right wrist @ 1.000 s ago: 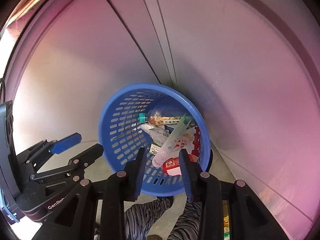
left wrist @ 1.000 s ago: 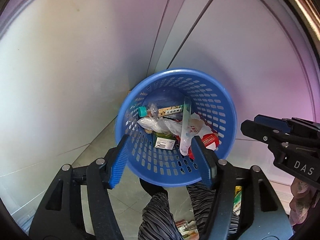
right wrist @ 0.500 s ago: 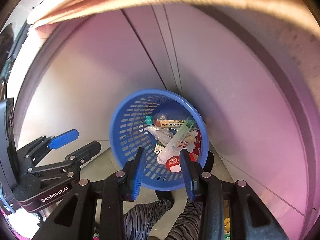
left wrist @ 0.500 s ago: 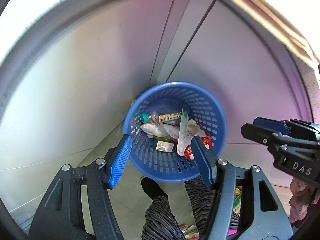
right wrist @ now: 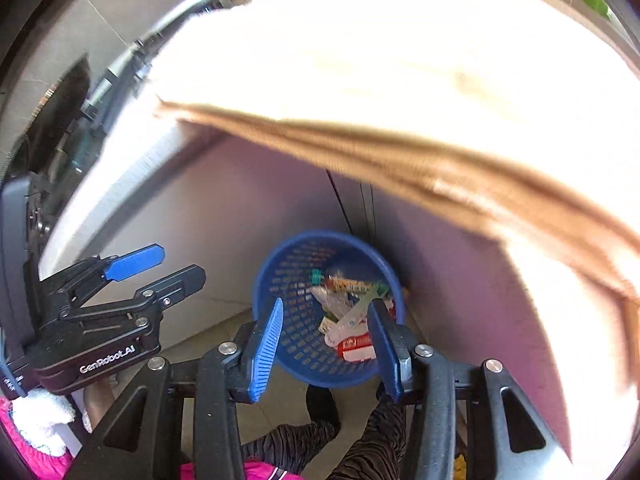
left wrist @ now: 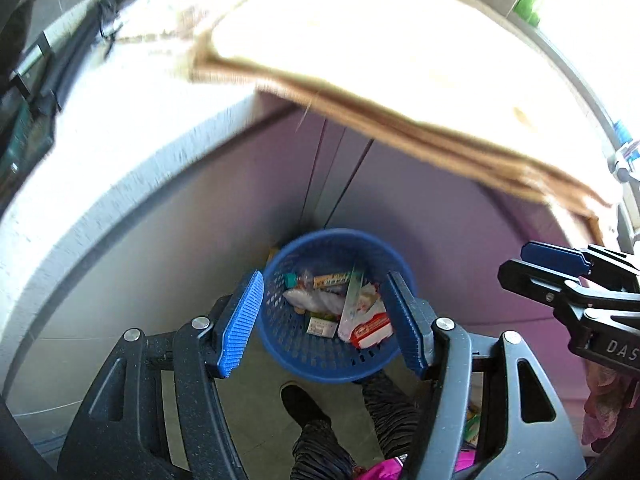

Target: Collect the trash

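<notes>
A blue perforated trash basket stands on the floor in a corner, seen from above; it also shows in the right wrist view. Inside lie a bottle with a teal cap, a red and white box, clear plastic wrappers and a white slip. My left gripper is open and empty, high above the basket. My right gripper is open and empty, also above it. Each gripper shows in the other's view, the right one and the left one.
A pale countertop with a brown edge juts out above the basket. White and lilac cabinet panels close the corner. The person's striped legs and dark shoe stand on the tile floor below. Some packets lie on the floor at right.
Both grippers have risen away from the basket, which looks smaller now. The countertop has come into view at the top. The right gripper's fingers stand wider apart.
</notes>
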### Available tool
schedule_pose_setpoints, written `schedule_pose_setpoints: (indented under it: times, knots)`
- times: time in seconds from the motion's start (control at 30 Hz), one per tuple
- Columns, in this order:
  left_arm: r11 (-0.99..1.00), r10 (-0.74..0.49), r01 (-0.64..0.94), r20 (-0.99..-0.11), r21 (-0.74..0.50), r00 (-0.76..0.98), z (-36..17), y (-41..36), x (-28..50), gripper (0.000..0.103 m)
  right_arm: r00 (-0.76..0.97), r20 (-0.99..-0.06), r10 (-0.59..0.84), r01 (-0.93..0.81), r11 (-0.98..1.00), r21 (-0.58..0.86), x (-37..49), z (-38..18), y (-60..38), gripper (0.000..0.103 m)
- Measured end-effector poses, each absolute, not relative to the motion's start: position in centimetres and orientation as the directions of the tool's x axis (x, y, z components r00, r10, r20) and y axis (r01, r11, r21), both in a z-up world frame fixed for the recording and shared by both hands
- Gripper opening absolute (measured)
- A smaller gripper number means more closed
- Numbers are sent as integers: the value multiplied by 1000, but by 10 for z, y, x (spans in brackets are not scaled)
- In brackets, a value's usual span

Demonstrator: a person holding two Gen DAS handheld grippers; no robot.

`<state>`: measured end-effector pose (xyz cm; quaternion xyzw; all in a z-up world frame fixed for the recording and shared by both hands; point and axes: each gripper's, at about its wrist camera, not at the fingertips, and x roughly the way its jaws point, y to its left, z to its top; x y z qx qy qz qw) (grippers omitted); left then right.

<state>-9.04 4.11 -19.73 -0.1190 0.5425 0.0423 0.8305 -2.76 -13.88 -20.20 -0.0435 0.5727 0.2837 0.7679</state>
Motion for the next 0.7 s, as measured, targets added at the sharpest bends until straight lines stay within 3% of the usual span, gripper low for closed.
schedule_pose_setpoints:
  times: [0.23, 0.37, 0.7]
  knots:
    - [968, -52, -191, -877, -161, 478, -151, 28, -83, 64, 257, -867, 427, -507, 823, 255, -25, -152, -160, 51]
    - [972, -42, -177, -861, -151, 507, -133, 17, -78, 64, 299, -847, 440, -514, 822, 246, -18, -127, -174, 61]
    - [972, -13, -185, -820, -145, 572, -88, -4, -66, 64, 395, -801, 450, -516, 830, 212, -3, -91, -201, 65]
